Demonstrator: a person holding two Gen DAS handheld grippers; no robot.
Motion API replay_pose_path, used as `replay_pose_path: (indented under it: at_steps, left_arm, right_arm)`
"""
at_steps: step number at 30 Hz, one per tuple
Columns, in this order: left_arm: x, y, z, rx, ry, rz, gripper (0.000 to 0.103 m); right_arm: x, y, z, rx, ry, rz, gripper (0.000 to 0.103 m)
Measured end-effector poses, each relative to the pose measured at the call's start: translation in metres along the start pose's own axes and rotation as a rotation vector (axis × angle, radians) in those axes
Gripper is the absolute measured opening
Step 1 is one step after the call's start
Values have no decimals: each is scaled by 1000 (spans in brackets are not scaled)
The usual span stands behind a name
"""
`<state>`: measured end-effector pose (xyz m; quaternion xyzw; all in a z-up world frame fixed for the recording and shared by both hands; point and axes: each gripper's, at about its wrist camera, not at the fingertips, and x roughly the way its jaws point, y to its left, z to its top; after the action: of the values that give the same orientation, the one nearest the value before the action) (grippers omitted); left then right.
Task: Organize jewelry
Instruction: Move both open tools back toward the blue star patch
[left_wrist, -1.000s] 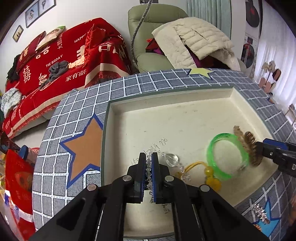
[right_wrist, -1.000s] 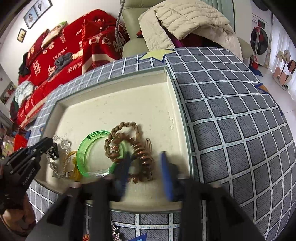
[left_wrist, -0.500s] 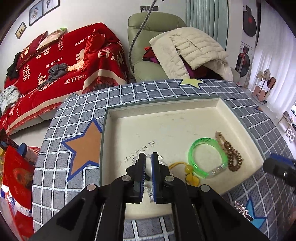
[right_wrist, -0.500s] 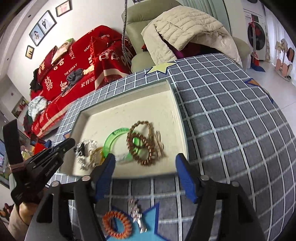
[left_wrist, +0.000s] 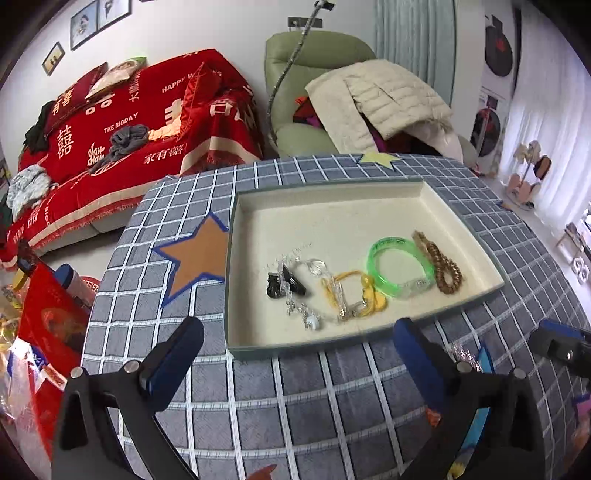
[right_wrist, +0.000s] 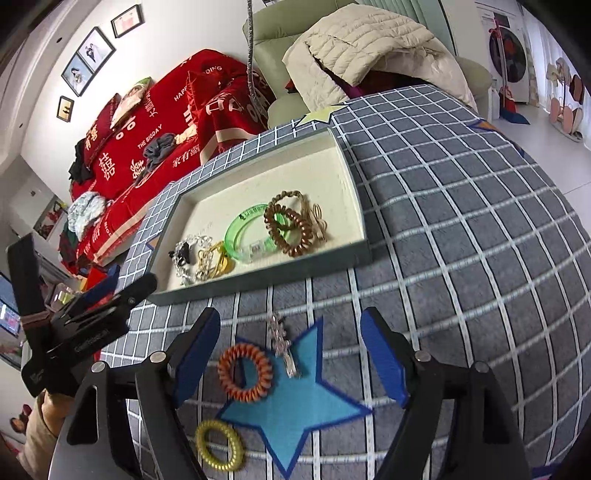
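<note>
Both my hand-held grippers are opening with nothing between the jaws: left hand-held gripper (left_wrist: 295, 354), right hand-held gripper (right_wrist: 291, 350). The orange hair tie (right_wrist: 244, 372) lies on the surface beside a silver clip (right_wrist: 282, 341), outside the tray (right_wrist: 258, 284); closing carelessly could snag both.

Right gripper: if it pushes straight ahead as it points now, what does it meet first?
Most likely the orange spiral hair tie on the checked cloth, lying between the opening, empty right gripper's fingers; depth is uncertain.
</note>
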<state>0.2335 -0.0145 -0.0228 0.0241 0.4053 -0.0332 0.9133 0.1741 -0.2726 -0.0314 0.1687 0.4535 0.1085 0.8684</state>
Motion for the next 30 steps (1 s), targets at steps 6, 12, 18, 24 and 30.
replay_pose_path:
  at_steps: [6,12,18,24,30]
  left_arm:
    - [-10,-6,-30,9,-4,4,103]
    - [-24,-11,-57,-9,4,36,103]
    - [-40,-17,-86,-9,77,-66,103]
    - [-42,-37,-115,19,137,-81,103]
    - [-38,-34,-118,-31,179,-74,103]
  right_arm:
    - [-14,-8,-17,30,-31,30,103]
    - [-25,-6,-29,42,-60,78,103]
    - [-25,-3,-39,14,-8,51,103]
    - [-7,-4,-62,-72,83,-91,103]
    - [-9,-4,-70,-141,82,-155,103]
